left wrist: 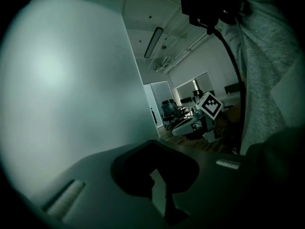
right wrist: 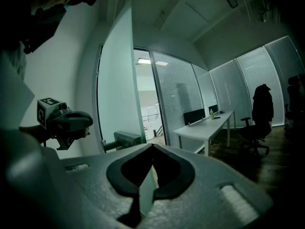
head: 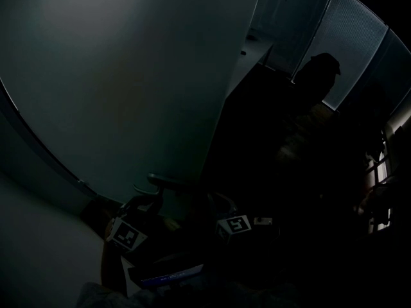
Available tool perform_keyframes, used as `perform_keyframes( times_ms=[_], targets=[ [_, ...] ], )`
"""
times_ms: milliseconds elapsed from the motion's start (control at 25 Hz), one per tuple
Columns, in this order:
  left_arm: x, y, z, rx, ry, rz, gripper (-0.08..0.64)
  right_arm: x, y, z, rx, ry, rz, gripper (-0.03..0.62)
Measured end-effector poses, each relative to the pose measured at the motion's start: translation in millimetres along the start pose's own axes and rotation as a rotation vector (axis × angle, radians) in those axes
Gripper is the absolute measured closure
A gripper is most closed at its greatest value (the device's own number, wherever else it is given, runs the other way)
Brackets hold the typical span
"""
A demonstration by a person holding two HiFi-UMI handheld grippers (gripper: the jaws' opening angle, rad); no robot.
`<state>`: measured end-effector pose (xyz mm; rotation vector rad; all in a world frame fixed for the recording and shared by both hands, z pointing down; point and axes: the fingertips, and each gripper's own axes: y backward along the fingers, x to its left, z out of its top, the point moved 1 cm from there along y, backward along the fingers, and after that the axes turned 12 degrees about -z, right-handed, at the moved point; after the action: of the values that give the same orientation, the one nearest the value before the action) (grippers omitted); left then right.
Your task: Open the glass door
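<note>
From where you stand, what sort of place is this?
Most likely an office, dimly lit. A long white desk with a divider screen, a swivel chair with a jacket over its back, and glass walls hung with blinds all point that way.

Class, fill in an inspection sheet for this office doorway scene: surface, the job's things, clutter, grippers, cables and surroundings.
surface: no worktop seen; only the dark floor.
job's things: frosted glass door appears swung partly open, with a lit opening beside it; its handle is not gripped.
clutter: white desk with a bottle on it; office chair draped with a dark garment.
grippers: left gripper shut, empty; right gripper shut, empty.
cables: one black cable beside a grey sleeve.
surroundings: dim office, with blinds on glass walls and a ceiling light.
</note>
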<state>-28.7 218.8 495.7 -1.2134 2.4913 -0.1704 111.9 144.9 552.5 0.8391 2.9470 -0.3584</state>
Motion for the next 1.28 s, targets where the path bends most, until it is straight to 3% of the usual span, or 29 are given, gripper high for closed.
perform_keyframes(
  times_ms=[480,1040,1280],
  targets=[
    [3,-4,16,-0.153,0.105,0.093,0.558,4,-1,0,-0.020,-0.013,0.018,0.591],
    [2,-3,21,-0.245,0.214,0.259,0.558,5,12,10,-0.041,-0.027,0.029,0.591],
    [2,5,14,-0.241,0.248,0.328,0.557,14,17,11,-0.043,-0.028,0.049,0.591]
  ],
)
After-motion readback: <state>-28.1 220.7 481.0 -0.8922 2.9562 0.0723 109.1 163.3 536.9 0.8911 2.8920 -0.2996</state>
